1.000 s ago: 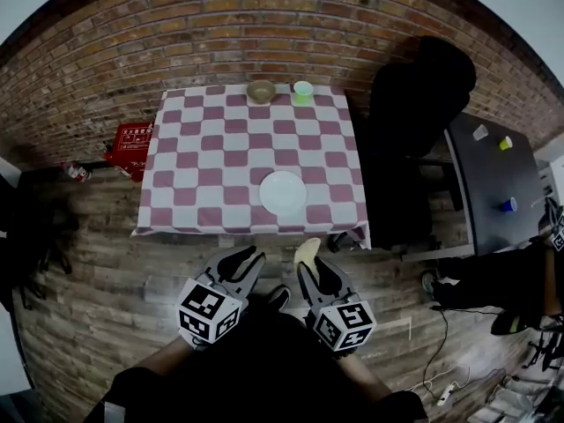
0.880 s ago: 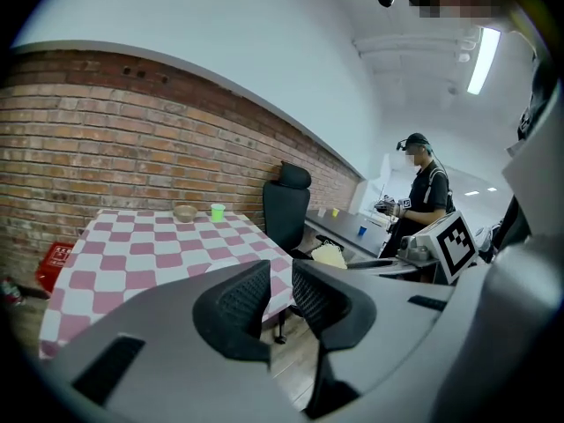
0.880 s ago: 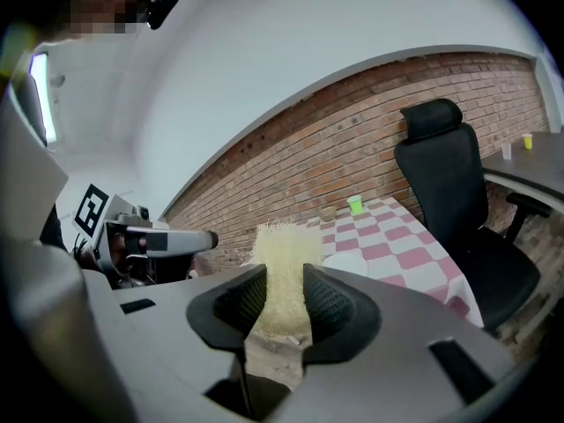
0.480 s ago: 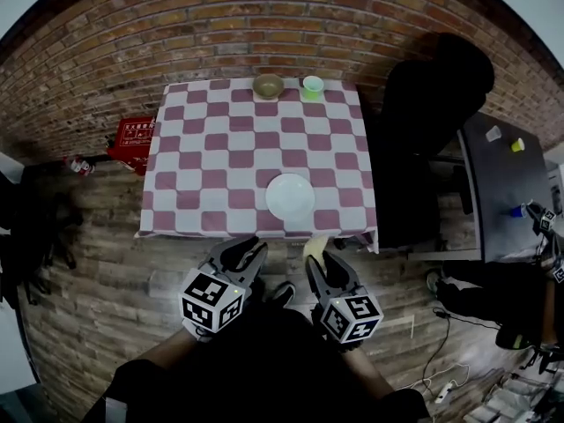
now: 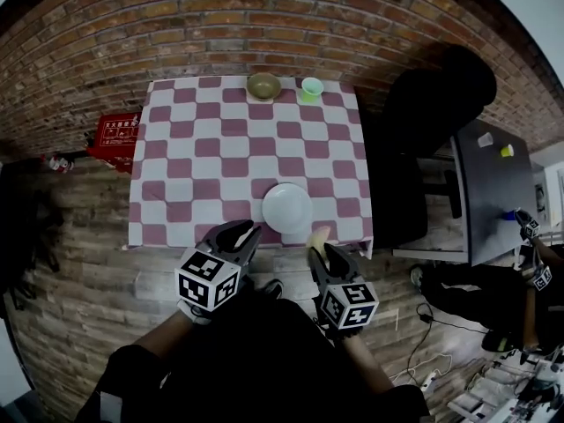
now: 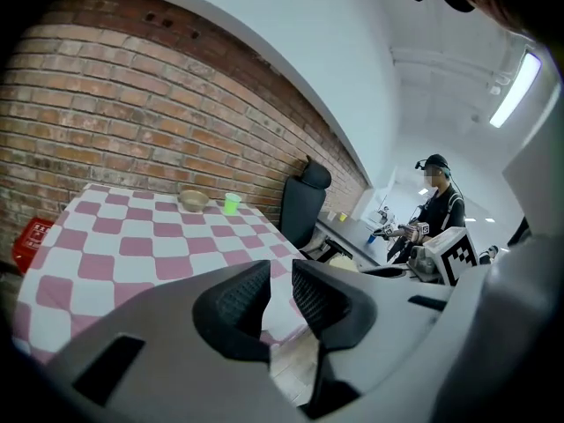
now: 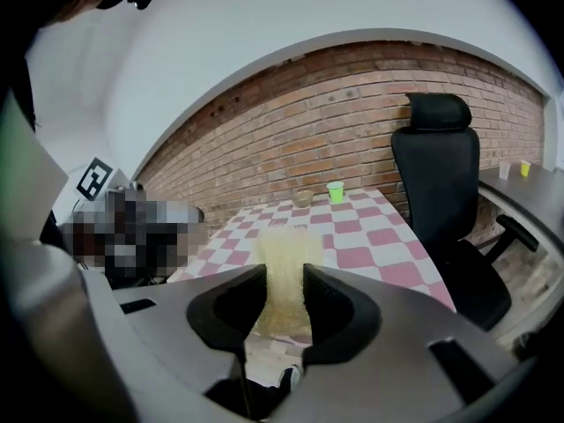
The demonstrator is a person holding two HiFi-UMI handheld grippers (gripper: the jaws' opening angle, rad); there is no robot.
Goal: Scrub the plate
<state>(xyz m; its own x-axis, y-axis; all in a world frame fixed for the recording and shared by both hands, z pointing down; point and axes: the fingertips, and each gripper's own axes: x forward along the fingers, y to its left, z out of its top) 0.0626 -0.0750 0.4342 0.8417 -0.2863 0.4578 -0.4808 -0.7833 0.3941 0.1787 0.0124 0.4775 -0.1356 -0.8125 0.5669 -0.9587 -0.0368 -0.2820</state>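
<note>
The left gripper hovers at the near edge of the red-and-white checked table, its jaws a narrow gap apart with nothing between them. The round white plate lies near that edge, just beyond both grippers. The right gripper pinches an upright pale yellow sponge.

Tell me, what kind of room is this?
Probably an office or lab corner: a red brick wall, a black office chair beside a table with a pink-and-white checked cloth, and a dark grey desk.
</note>
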